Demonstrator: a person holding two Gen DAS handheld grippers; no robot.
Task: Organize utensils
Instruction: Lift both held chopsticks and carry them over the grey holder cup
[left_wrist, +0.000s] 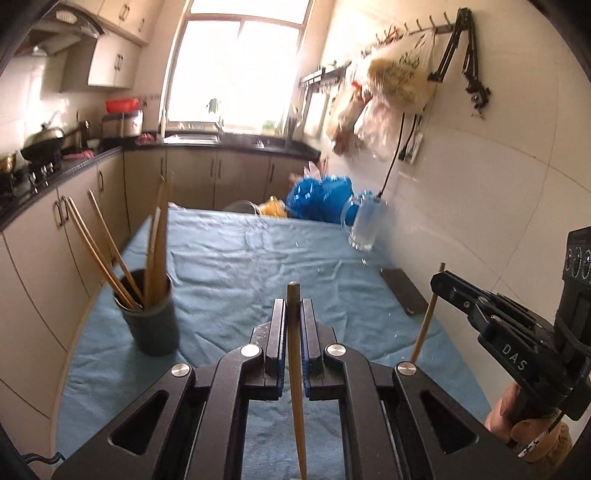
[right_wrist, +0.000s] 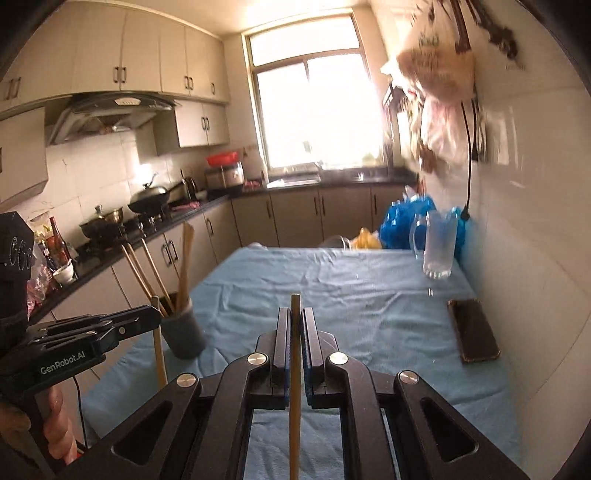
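Above the near edge of the surface (left_wrist: 236, 251), both claws are raised, and each one is closed on a single chopstick. The left claw (left_wrist: 293, 314) pinches its chopstick (left_wrist: 295, 369) between the blue pads, with the blunt end standing up just past the tips. The right claw (right_wrist: 294, 325) holds its own chopstick (right_wrist: 294, 387) in the same way, upright and thin between the pads.

The holder (left_wrist: 151, 321), a dark cup, stands near the left edge of the surface. It already has several chopsticks (left_wrist: 110, 254) in it, leaning to different sides. I judge from this that a good part of the sorting is done. The two held chopsticks are not yet in the holder, so what is left is to carry them over the cup and drop them in.

No other loose chopsticks show on the blue cloth, but the part below the claws is hidden. A phone (right_wrist: 474, 332) lies by the right edge, and a glass mug (right_wrist: 436, 243) stands toward the far right corner, well apart from the holder.
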